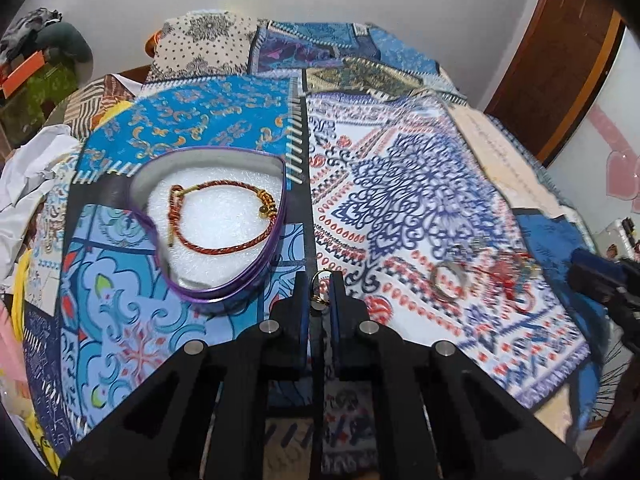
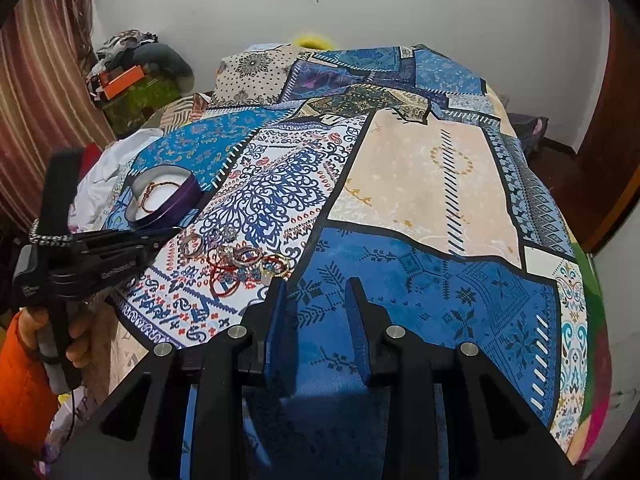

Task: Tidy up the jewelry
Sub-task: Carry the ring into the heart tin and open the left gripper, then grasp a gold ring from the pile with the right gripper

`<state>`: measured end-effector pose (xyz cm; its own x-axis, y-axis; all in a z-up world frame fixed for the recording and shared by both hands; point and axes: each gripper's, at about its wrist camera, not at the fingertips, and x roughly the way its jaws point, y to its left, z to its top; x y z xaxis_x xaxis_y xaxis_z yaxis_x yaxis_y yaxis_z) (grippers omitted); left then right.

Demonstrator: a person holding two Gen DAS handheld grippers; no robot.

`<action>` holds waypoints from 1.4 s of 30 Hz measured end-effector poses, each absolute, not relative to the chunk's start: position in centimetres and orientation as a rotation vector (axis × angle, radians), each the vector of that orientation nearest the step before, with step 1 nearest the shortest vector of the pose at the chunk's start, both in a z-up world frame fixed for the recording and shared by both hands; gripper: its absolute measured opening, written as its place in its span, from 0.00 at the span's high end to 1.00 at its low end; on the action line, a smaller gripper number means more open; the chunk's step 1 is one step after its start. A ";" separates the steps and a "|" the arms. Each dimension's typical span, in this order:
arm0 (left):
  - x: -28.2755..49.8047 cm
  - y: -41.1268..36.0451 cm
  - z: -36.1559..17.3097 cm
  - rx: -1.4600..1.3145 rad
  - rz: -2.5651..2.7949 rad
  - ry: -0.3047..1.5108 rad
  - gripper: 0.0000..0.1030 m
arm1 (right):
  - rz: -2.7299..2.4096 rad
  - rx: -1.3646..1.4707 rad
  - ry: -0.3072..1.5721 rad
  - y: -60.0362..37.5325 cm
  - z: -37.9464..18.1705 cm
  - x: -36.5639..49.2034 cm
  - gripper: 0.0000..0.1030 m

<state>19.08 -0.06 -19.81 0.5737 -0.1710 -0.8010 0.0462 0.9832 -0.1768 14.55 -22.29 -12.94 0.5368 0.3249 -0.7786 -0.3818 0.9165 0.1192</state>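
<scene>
A purple heart-shaped box (image 1: 224,288) lies open on the bed, holding a red and gold cord bracelet (image 1: 224,216) on white foam. It also shows in the right wrist view (image 2: 176,200). My left gripper (image 1: 320,284) is shut on a small gold ring (image 1: 319,290), just right of the box's near tip. It appears from the side in the right wrist view (image 2: 168,234). A pile of rings and bracelets (image 2: 236,260) lies on the white patterned patch, blurred in the left wrist view (image 1: 472,272). My right gripper (image 2: 316,284) is open and empty, just right of the pile.
The patchwork bedspread (image 2: 420,184) covers the whole bed. White crumpled cloth (image 1: 28,176) lies at the left edge. Clutter and an orange box (image 2: 120,78) sit at the far left corner. A wooden door frame (image 1: 560,64) stands right.
</scene>
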 end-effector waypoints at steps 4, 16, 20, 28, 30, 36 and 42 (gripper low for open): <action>17.7 0.7 -17.5 -0.142 -0.118 0.883 0.93 | 0.438 -0.074 0.920 -21.8 -13.2 14.2 0.73; 19.2 5.1 -16.8 -0.121 0.036 0.841 0.92 | 0.458 -0.091 0.929 -19.4 -14.3 15.6 0.73; 19.7 5.4 -17.6 -0.119 0.046 0.854 0.93 | 0.459 -0.101 0.921 -19.1 -14.6 15.5 0.73; 19.5 4.2 -17.2 -0.098 0.037 0.870 0.81 | 0.457 -0.135 0.888 -18.6 -14.9 14.9 0.91; 19.2 3.8 -16.7 -0.097 0.023 0.861 0.69 | 0.455 -0.130 0.883 -18.7 -14.9 14.9 0.92; 18.3 1.4 -15.7 -0.093 -0.055 0.860 0.63 | 0.457 -0.086 0.879 -19.2 -14.6 14.9 0.92; 17.6 -1.7 -16.0 -0.074 -0.137 0.888 0.59 | 0.439 -0.057 0.858 -20.3 -13.9 14.6 0.92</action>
<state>17.62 -1.71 -16.01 0.6231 -0.1497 -0.7677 0.0883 0.9887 -0.1210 14.64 -20.27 -13.86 0.5707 0.3509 -0.7424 -0.3964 0.9095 0.1251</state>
